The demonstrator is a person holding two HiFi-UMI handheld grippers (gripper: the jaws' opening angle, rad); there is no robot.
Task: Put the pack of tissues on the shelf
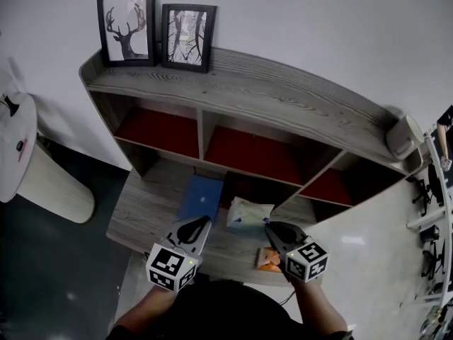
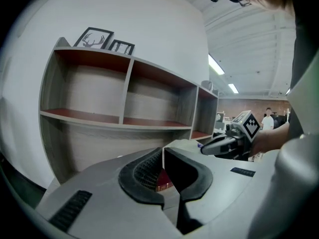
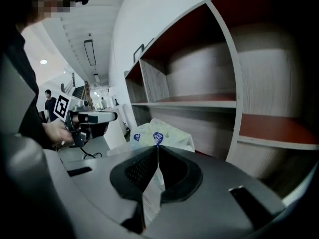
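The pack of tissues (image 1: 249, 213), white and pale green with blue logos, lies on the wooden desk in front of the shelf (image 1: 248, 94). My right gripper (image 1: 267, 224) is at the pack's right edge. In the right gripper view the pack (image 3: 169, 131) sits just past the right gripper (image 3: 157, 147), which is shut with a strip of the pack's wrapper pinched between the jaws. My left gripper (image 1: 204, 220) hovers left of the pack, apart from it. In its own view the left gripper (image 2: 163, 151) is shut and holds nothing. The shelf's red-floored compartments (image 2: 124, 123) hold nothing.
Two framed pictures (image 1: 127, 25) (image 1: 187, 37) stand on the shelf top, and a white cylinder (image 1: 403, 137) at its right end. A blue flat item (image 1: 200, 198) lies on the desk left of the pack, an orange item (image 1: 269, 259) at the near edge. A white round stand (image 1: 14, 147) is at the far left.
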